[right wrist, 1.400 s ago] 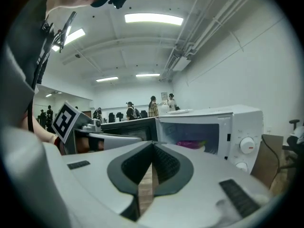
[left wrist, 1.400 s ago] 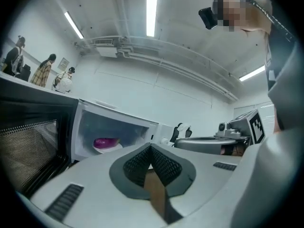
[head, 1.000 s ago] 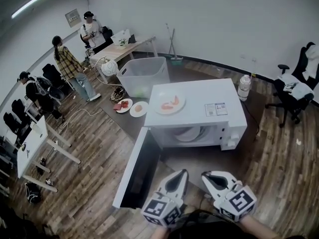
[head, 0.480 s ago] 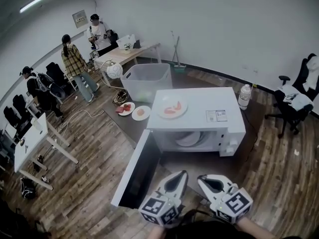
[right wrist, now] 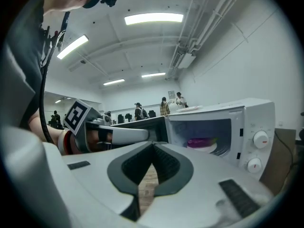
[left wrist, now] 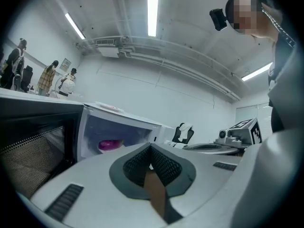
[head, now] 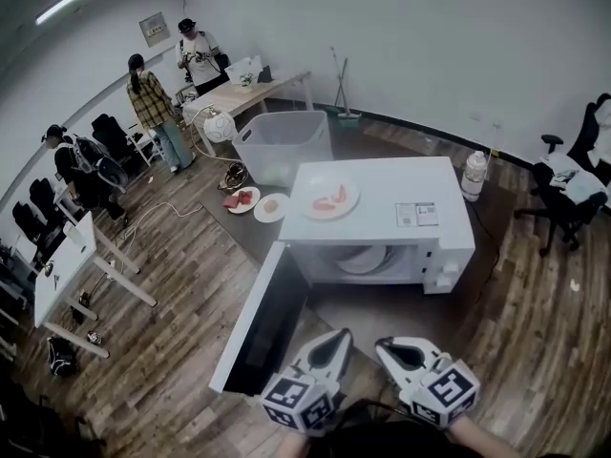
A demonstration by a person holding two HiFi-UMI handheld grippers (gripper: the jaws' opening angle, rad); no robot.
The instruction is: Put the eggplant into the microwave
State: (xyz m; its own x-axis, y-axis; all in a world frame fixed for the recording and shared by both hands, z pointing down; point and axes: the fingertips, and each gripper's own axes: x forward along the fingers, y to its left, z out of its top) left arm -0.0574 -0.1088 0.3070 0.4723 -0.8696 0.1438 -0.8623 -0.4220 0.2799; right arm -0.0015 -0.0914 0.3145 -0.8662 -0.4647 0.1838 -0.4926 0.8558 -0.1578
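Purple glossy eggplant (right wrist: 202,142) is inside the white box microwave (head: 382,184), lying on its white round plate (head: 363,259). Only the two gripper views show it. The head view, from above, gets just the plate edge in the cavity.

Left gripper (head: 341,335) & right gripper (head: 387,344) are both clenched tip to tip w/ nothing btwn the jaws. They're held side by side, well short of the cavity, which opens straight ahead of them.

Vs 1 s ago: grippers sit a touch lower in frame; microwave & door are placed as before.

The dark-glass microwave door (head: 260,324) hangs open just ahead-left of the left gripper, beside the opening, not across it. Further ahead, on the microwave roof, is a white plate w/ pink food (head: 348,191). Beyond that, ahead-left, are two small plates (head: 260,214) & a clear plastic bin (head: 282,144). Ahead-right of the right gripper are a white bottle (head: 473,172) & an office chair (head: 571,175).
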